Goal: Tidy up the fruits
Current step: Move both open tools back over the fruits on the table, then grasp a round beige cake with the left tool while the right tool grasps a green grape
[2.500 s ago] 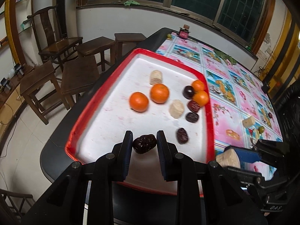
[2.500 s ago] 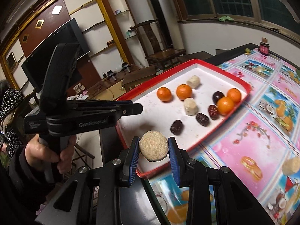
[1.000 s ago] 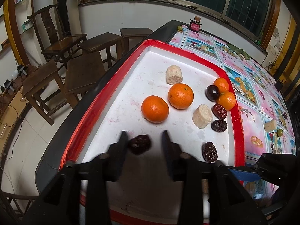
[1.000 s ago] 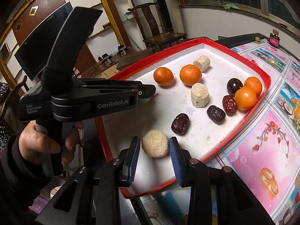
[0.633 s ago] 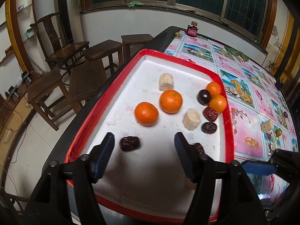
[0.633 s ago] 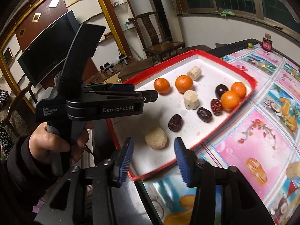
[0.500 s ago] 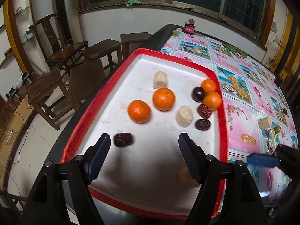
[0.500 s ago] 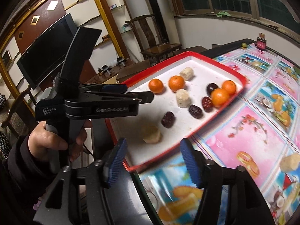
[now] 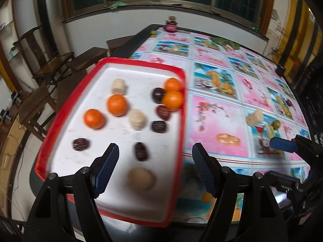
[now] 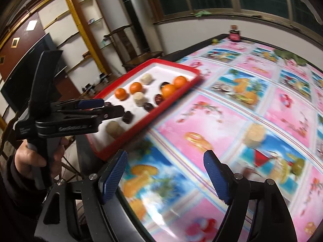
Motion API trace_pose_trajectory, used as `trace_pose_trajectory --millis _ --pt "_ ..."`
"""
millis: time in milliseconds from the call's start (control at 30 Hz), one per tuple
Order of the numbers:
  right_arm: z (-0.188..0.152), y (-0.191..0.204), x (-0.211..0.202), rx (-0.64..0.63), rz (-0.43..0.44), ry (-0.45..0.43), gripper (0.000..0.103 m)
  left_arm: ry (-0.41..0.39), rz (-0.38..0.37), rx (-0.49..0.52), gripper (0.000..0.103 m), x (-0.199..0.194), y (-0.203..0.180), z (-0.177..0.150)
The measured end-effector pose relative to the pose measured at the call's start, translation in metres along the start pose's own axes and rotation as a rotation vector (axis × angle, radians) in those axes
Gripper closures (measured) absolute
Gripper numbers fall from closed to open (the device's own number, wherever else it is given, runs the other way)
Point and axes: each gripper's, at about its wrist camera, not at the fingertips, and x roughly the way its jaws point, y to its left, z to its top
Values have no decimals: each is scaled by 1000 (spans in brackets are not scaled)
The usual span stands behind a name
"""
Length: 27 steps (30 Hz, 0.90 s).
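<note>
Both handheld grippers are black plastic with triangular cut-outs in the finger arms and a silver screw at each pivot. The left gripper (image 9: 155, 167) and the right gripper (image 10: 164, 173) carry ribbed dark-blue pads (image 10: 113, 178) on the inner faces of their fingers. Seen from the right wrist, the left unit has a tall black handle and blurred white lettering along its side. The hand (image 10: 38, 157) gripping it emerges from a dark sleeve (image 10: 12, 183).
</note>
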Motion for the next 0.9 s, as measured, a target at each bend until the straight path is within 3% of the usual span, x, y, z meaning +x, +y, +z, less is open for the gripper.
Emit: trace_pose_trajectory --millis 500,733,900 --pt "-36 -78 -54 210 -157 -42 25 45 -133 146 28 13 -89 2" --pt "-36 -118 -57 311 -268 -41 43 77 -226 217 28 40 -133 7" --pt "-39 -146 -42 368 -313 -9 52 78 -244 252 28 58 -153 12"
